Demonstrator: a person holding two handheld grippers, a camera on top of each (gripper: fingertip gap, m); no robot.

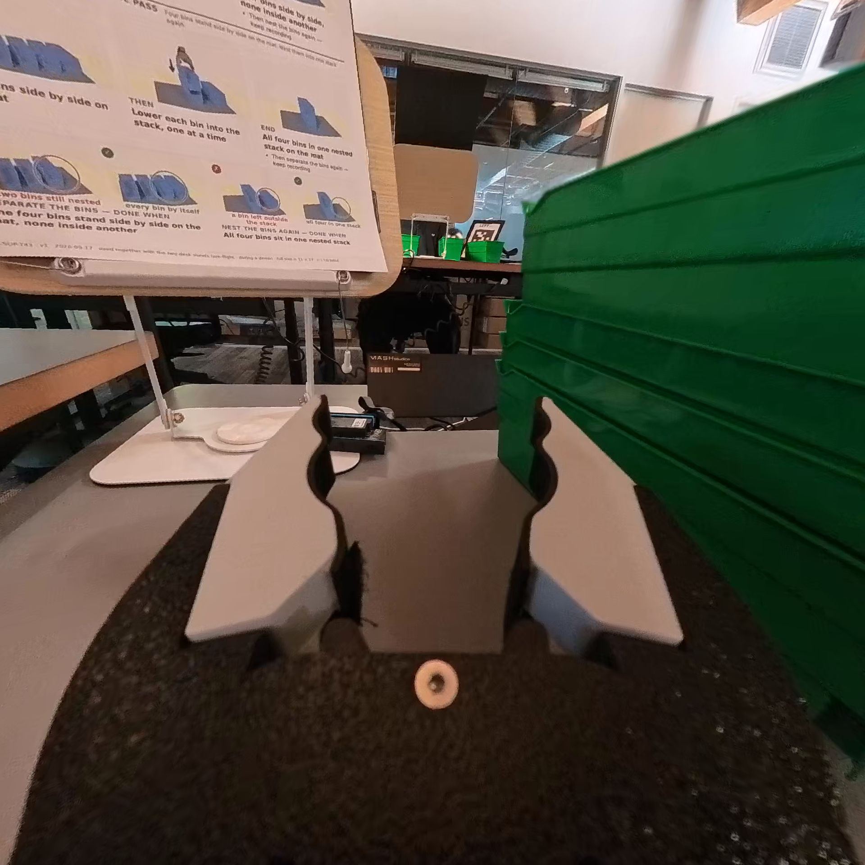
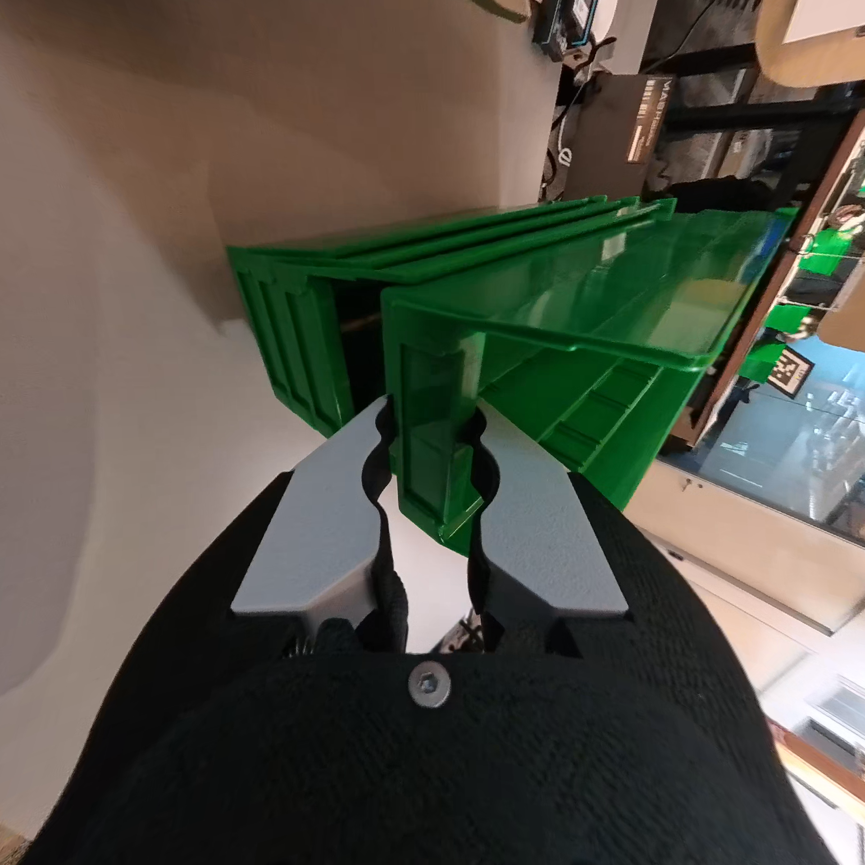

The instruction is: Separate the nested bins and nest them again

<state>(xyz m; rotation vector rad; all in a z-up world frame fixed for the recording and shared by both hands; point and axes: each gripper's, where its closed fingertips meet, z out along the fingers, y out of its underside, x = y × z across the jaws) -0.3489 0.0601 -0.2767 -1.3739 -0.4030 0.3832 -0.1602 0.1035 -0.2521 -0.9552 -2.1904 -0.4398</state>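
The top green bin (image 2: 585, 327) is partly pulled out of the green stack (image 2: 299, 323), which sits on the grey bench (image 1: 84, 552). The right gripper (image 2: 433, 421) has its two grey fingers pressed on the end wall of that bin, one on each side. In the left wrist view, the left gripper (image 1: 433, 412) hangs just beside the stack, its jaws wide apart with nothing between them. There is bare bench ahead of it. Farther on, near the bench's far edge, stand a white stand base (image 1: 154, 458) and a small black box (image 1: 358, 433).
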